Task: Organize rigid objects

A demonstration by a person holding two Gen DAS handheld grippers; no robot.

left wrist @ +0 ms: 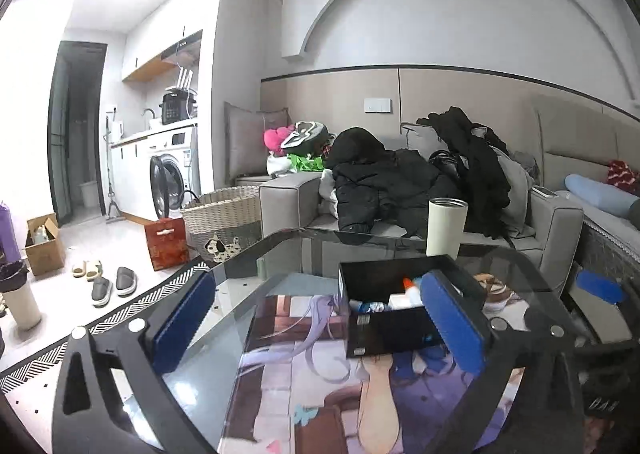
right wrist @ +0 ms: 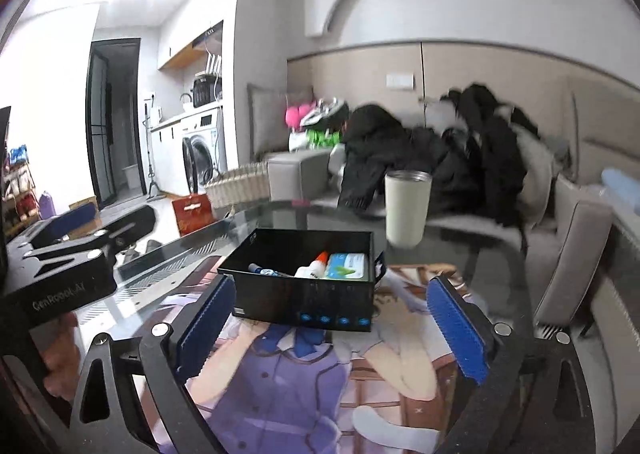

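A black open box (right wrist: 308, 296) stands on the glass table, on a printed anime mat (right wrist: 304, 382). Inside lie a glue bottle with an orange cap (right wrist: 314, 266), a pen (right wrist: 266, 270) and a white-green pack (right wrist: 346, 266). My right gripper (right wrist: 334, 316) is open and empty, just in front of the box. My left gripper (left wrist: 320, 314) is open and empty; the box (left wrist: 384, 330) sits by its right finger (left wrist: 452, 322). The left gripper also shows in the right wrist view (right wrist: 88, 242), left of the box.
A cream tumbler (right wrist: 406, 208) stands on the table's far edge behind the box. Beyond it is a grey sofa (left wrist: 556, 222) piled with dark clothes. On the floor at left are a wicker basket (left wrist: 224, 218), a red bag (left wrist: 166, 242), slippers and a cardboard box.
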